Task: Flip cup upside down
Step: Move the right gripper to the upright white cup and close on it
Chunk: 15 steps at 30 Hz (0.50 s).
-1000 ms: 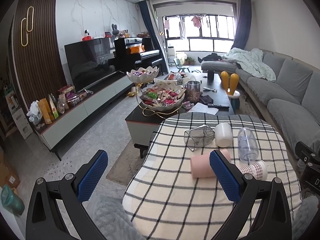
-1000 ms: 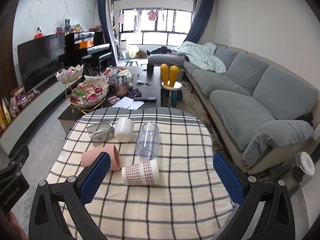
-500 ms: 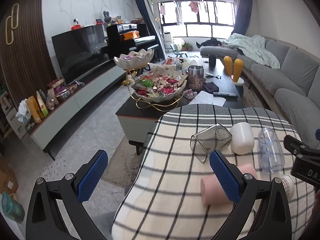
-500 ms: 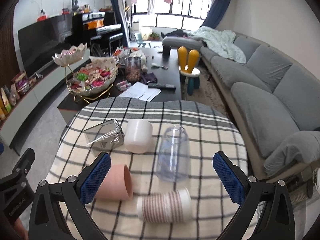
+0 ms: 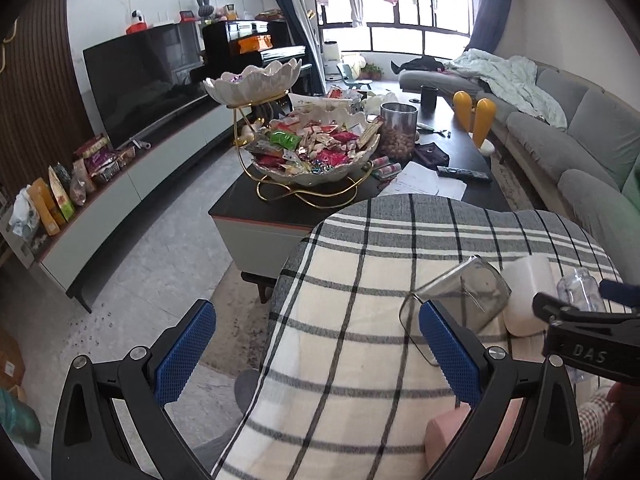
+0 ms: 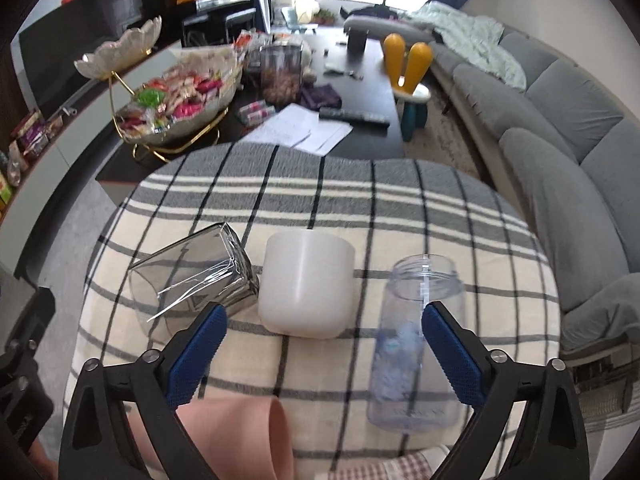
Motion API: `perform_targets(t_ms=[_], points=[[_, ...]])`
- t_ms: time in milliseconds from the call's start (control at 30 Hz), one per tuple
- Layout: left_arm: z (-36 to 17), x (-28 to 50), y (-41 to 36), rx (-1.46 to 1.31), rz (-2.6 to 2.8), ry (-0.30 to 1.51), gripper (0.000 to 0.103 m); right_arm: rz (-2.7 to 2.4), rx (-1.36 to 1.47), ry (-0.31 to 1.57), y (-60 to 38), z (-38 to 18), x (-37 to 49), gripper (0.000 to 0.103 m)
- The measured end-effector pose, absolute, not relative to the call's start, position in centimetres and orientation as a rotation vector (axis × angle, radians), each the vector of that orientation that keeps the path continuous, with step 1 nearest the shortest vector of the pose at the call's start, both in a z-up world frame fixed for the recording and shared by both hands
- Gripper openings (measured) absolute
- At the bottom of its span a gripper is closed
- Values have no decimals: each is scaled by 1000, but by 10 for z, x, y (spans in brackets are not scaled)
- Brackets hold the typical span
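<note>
The right gripper (image 6: 322, 354) hangs low over the round table with a black-and-cream checked cloth (image 6: 320, 200), its blue-padded fingers spread wide and holding nothing. The opaque white plastic cup (image 6: 306, 286) lies on its side just ahead, in line with the gap between the fingers. The left gripper (image 5: 318, 350) is also spread wide and empty; it hovers over the table edge to the left of the white cup, with one finger above the floor.

Five vessels lie on the cloth, all on their sides: the white cup, one clear angular glass tumbler (image 6: 192, 280) touching its left side, one clear plastic bottle-shaped jar (image 6: 416, 344) to its right, one pink cup (image 6: 240, 436) nearer the camera, and one red-checked paper cup (image 6: 384, 468) (only partly in view).

Beyond the white cup stand a dark coffee table (image 5: 244, 200) with a two-tier snack bowl (image 5: 312, 152), a grey sofa (image 6: 560, 120) and a television (image 5: 148, 76)
</note>
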<state>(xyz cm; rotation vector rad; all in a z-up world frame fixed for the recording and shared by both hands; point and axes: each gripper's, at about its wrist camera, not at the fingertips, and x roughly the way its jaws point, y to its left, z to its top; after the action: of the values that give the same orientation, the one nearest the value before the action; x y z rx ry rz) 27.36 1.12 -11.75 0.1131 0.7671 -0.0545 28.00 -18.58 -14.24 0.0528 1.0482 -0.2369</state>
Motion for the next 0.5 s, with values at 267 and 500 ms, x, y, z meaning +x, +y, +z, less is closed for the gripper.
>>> perform_targets(t_ms=[267, 500], points=[[-127, 289, 12, 95, -68, 786, 103, -244, 55, 1115, -190, -165, 302, 91], [-130, 292, 11, 91, -70, 791, 103, -244, 72, 1151, -195, -177, 311, 88]])
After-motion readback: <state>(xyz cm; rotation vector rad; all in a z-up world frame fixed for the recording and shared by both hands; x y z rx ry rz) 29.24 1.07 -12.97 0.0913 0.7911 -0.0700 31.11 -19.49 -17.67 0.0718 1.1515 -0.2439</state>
